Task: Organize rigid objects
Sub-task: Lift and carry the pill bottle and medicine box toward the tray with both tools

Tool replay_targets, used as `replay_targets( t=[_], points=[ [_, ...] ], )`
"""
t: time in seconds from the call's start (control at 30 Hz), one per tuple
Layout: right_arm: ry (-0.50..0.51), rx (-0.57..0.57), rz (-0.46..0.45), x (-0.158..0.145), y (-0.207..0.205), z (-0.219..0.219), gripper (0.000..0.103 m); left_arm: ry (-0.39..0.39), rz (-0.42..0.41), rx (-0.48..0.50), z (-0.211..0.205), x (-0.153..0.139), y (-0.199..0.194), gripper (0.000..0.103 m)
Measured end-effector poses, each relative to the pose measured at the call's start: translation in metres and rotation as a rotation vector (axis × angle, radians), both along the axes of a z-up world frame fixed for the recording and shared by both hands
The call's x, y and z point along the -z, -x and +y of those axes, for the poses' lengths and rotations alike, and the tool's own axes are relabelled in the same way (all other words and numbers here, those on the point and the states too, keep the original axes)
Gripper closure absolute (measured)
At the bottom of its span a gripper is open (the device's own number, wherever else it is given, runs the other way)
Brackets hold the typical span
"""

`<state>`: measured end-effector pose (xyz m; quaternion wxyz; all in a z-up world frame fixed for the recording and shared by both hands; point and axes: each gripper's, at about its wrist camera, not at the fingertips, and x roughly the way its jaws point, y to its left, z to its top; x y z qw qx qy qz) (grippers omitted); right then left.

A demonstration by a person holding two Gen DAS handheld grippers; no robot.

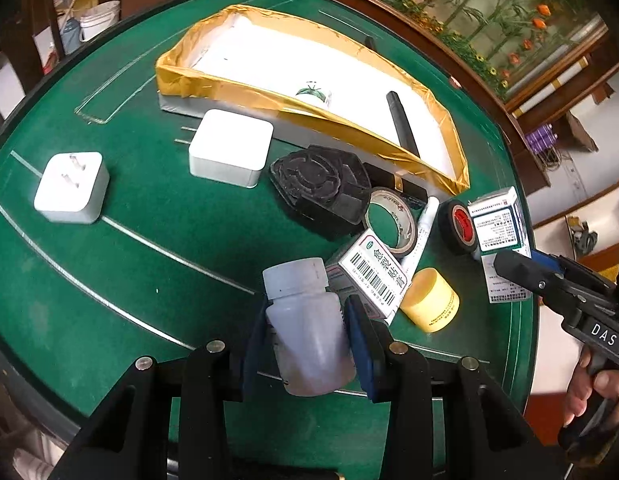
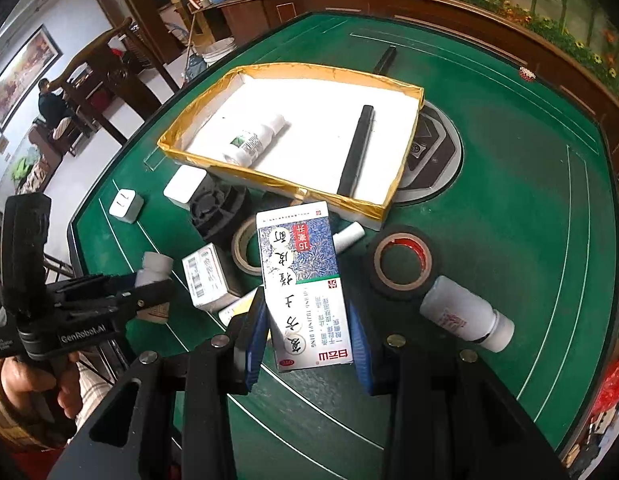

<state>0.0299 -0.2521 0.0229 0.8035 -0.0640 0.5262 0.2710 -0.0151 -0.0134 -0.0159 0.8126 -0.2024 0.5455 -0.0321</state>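
My left gripper is shut on a translucent white plastic bottle with its cap pointing away, just above the green table. In the right wrist view my right gripper is shut on a blue-and-white medicine box, gripped near its lower end. The left wrist view shows that box at the right, in the right gripper. A gold-rimmed white tray lies beyond, holding a small green-labelled bottle and a black pen.
Loose on the table are two white chargers, a black fan-like part, a clear tape roll, a black tape roll, a barcoded box, a yellow cylinder and a white bottle.
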Motion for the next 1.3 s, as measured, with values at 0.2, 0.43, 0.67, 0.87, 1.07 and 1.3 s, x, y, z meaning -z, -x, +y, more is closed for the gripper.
replay_targets(
  t=[0.2,0.43,0.67,0.87,1.07,1.3],
  points=[
    [-0.014,0.070,0.009,-0.001,-0.004,0.002,0.067,-0.013,0.001,0.057,0.008,-0.005,-0.011,0.062],
    [-0.021,0.141,0.001,-0.007,-0.005,-0.001,0.067,-0.022,-0.019,0.127,0.008,-0.015,-0.026,0.062],
    [-0.016,0.178,0.002,-0.008,-0.005,-0.001,0.067,-0.011,-0.026,0.166,0.008,-0.018,-0.033,0.062],
    [-0.013,0.186,0.005,-0.008,-0.005,0.002,0.067,-0.008,-0.022,0.166,0.017,-0.018,-0.032,0.062],
    [-0.015,0.186,0.003,-0.009,-0.003,0.005,0.067,-0.005,-0.024,0.164,0.020,-0.018,-0.033,0.062],
    [-0.012,0.190,-0.007,-0.014,-0.001,0.009,0.067,-0.011,-0.039,0.174,0.022,-0.025,-0.035,0.062]
  ],
)
